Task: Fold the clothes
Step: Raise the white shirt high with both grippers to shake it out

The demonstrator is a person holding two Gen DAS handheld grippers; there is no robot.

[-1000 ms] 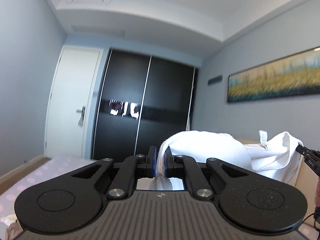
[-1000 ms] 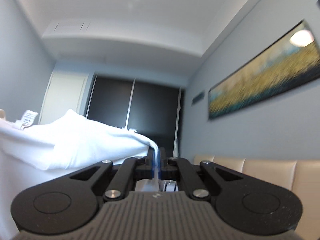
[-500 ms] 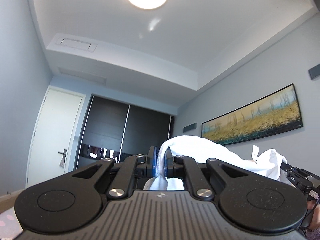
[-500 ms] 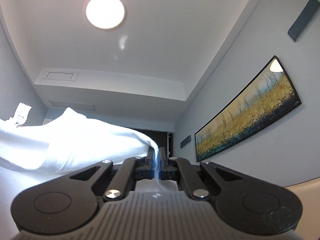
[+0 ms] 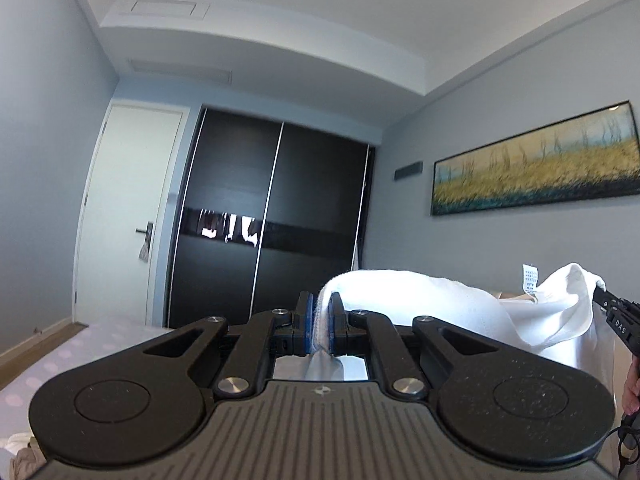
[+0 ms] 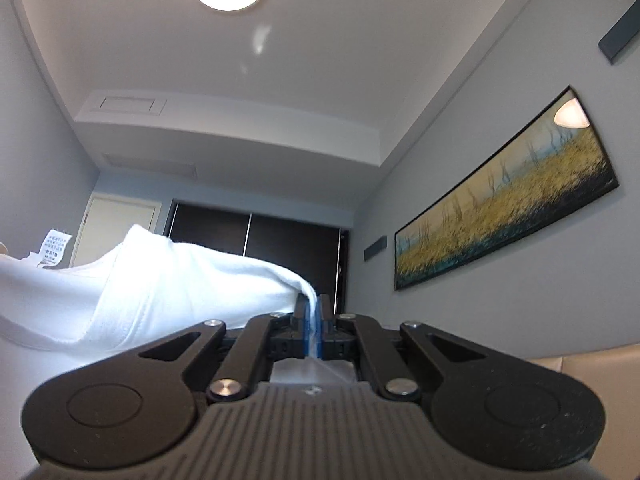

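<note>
Early in the fold: garment (image 5: 448, 304) lifted, nothing folded yet.

Left gripper (image 5: 321, 322) clenched on one white edge, right gripper (image 6: 313, 328) clenched on another; cloth slung between them in the air, above a dotted bed (image 5: 100, 340), care tag (image 5: 530, 278) sticking up near the far end. Left to do, apparently everything: laying flat, making the folds. No finished pile visible.

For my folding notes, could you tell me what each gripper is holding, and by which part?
Both hold one white garment: the left gripper and the right gripper each pinch a bunched edge; which part exactly cannot be told.
</note>
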